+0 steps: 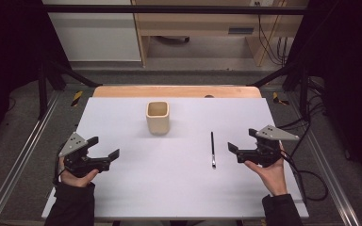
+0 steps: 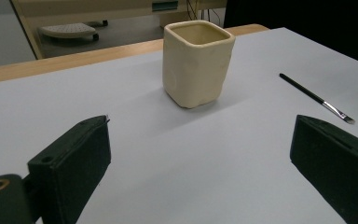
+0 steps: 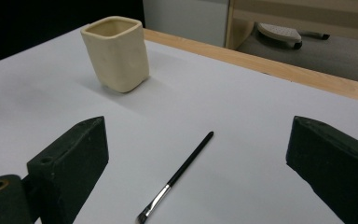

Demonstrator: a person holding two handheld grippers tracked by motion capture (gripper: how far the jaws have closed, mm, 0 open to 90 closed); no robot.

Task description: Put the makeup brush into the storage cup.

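Both grippers, left and right, hover open and empty; next, the right must close on the brush beside the cup.

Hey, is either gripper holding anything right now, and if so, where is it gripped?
Nothing is held. The left gripper and right gripper are both open and empty; the brush lies on the table, the cup stands apart.

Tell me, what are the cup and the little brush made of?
The cup looks like clay or ceramic: cream, matte, with lumpy, hand-shaped walls and a thick rim. The brush seems to have a black handle, wood or plastic, hard to tell, and a shiny silver metal collar before its tip.
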